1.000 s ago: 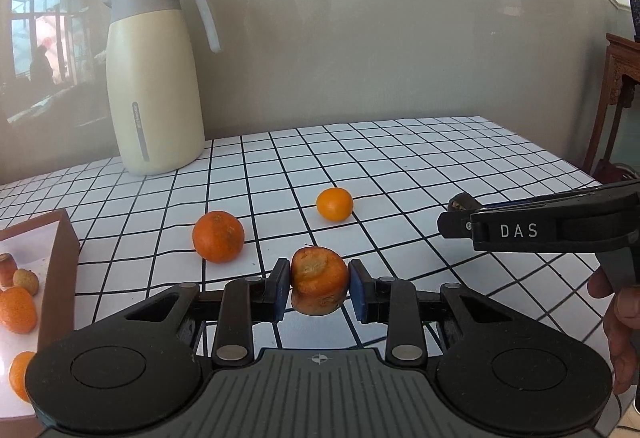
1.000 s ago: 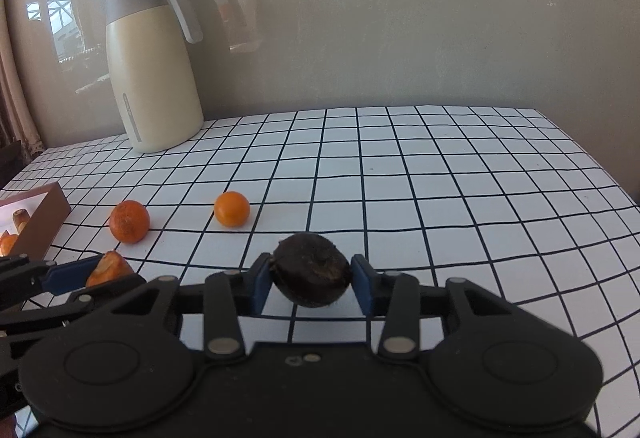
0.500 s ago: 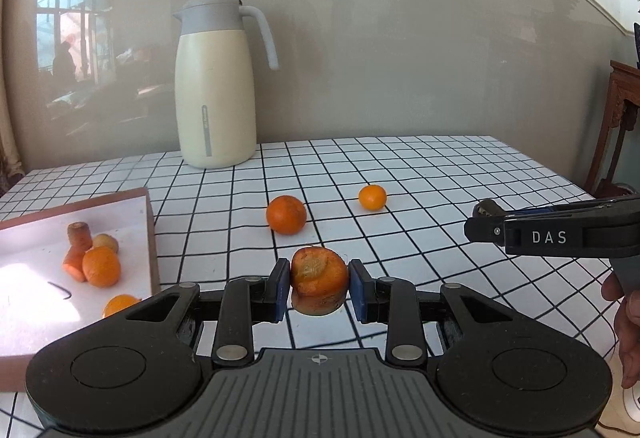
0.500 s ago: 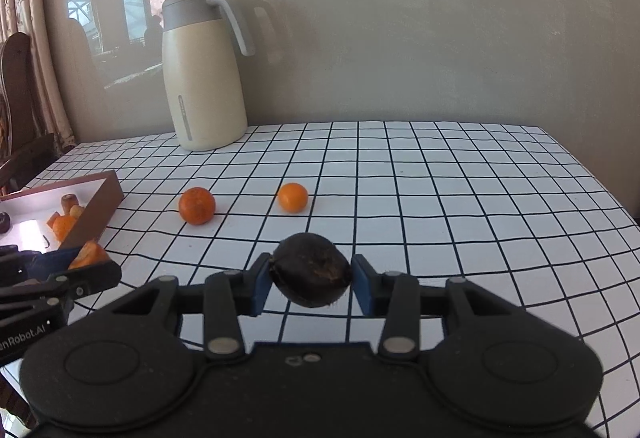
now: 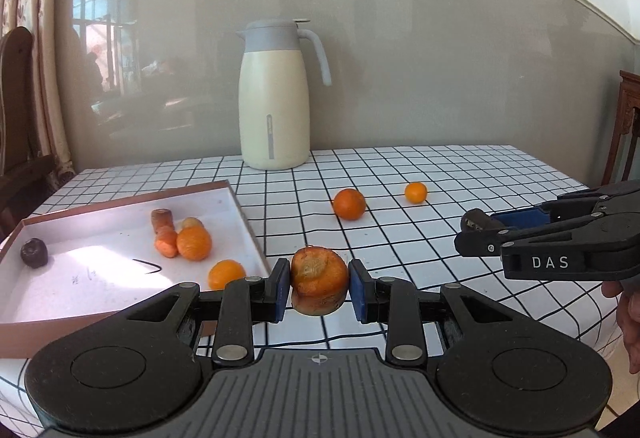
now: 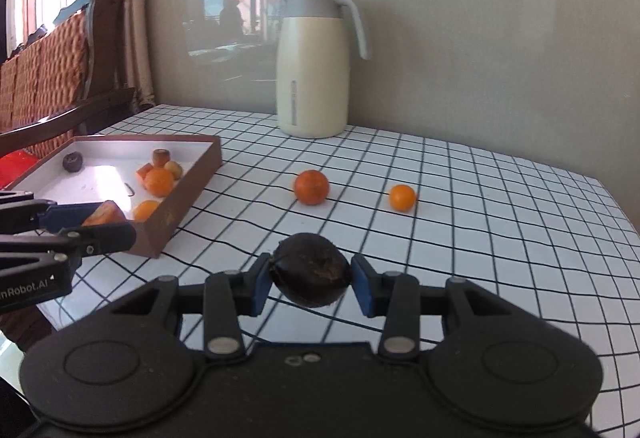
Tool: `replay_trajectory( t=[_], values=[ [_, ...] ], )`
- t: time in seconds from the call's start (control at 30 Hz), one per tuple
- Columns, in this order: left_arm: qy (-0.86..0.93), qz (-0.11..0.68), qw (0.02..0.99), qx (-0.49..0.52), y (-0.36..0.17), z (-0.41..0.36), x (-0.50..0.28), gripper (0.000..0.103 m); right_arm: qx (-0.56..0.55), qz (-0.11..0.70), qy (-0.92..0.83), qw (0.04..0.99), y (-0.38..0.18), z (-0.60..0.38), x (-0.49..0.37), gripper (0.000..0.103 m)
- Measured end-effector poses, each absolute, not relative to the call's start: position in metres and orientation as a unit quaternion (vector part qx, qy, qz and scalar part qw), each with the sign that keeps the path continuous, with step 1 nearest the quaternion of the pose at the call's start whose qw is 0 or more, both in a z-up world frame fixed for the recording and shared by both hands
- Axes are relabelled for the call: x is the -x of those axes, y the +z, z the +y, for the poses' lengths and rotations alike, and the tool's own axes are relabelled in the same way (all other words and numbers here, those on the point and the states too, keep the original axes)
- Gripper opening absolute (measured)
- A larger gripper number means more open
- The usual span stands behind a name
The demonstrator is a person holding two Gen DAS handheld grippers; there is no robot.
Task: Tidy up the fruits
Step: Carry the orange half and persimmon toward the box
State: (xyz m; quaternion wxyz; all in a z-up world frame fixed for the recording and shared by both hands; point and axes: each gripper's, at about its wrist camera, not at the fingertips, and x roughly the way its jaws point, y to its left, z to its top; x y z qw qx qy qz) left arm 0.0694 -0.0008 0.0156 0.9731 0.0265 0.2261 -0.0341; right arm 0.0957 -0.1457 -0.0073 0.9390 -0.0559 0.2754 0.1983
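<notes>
An orange carrot stub (image 5: 319, 280) is clamped between the blue pads of the L gripper (image 5: 319, 290), held above the checked tablecloth (image 5: 460, 174) just right of the brown box (image 5: 248, 230). A dark round fruit (image 6: 311, 269) is pinched in the R gripper (image 6: 311, 284), jaws closed on it, near the table's front edge. Two oranges, a larger (image 5: 349, 203) & a smaller (image 5: 415, 192), are left loose on the cloth w/ a cream jug (image 5: 274, 98) behind; other pcs lie in the box.

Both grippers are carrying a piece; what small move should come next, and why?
Probably carry the left gripper leftward over the box and release there. It is shut on an orange chunk just short of the box's near corner, where other fruit already lies. The right gripper, gripping a dark fruit, is farther from the box.
</notes>
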Motion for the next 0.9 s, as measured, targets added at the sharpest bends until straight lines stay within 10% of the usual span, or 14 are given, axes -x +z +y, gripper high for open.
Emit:
replay_trajectory(
  t=[0.9],
  values=[
    [0.098, 0.202, 0.974, -0.013, 0.023, 0.107, -0.028, 0.031, 0.082, 0.23, 0.347, 0.906, 0.01, -0.028, -0.079, 0.034]
  ],
)
